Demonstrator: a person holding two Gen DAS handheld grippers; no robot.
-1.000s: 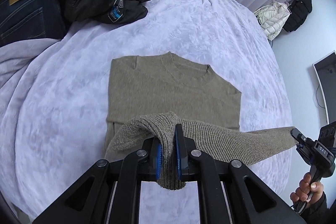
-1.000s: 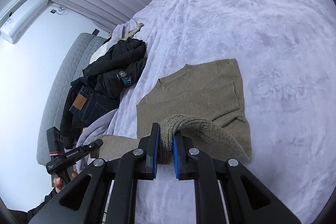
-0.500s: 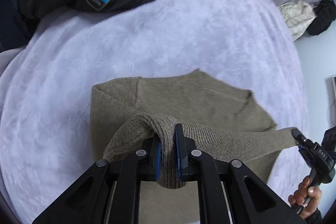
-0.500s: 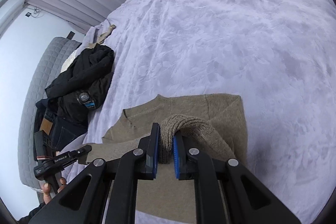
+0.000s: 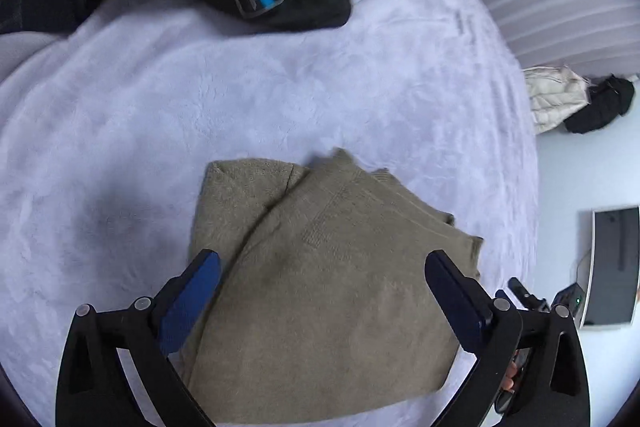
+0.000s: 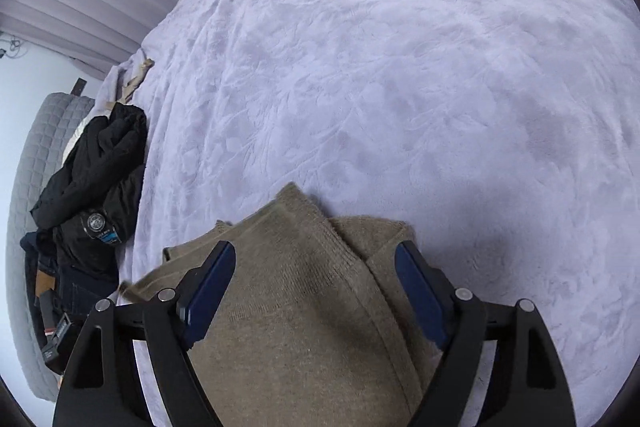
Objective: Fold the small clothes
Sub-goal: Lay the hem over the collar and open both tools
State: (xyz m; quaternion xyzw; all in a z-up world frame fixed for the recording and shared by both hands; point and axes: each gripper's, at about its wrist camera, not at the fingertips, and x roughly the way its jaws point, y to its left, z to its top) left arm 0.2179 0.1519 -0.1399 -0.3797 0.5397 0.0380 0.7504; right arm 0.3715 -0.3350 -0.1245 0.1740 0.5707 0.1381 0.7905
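The olive knit sweater (image 5: 328,287) lay folded on the bed's lilac blanket (image 6: 400,75), its edges not quite aligned. The left tool (image 5: 324,291) and right tool (image 6: 316,283) hovered over it, fingers spread wide, holding nothing. Black jacket (image 6: 96,179) lay well apart.

No text could be read. A round badge with a blue patch (image 6: 98,227) sat on the black jacket (image 6: 96,163), its lettering too small and blurred to make out. A tan leather patch (image 6: 42,281) on the dark jeans (image 6: 74,291) showed no legible brand.
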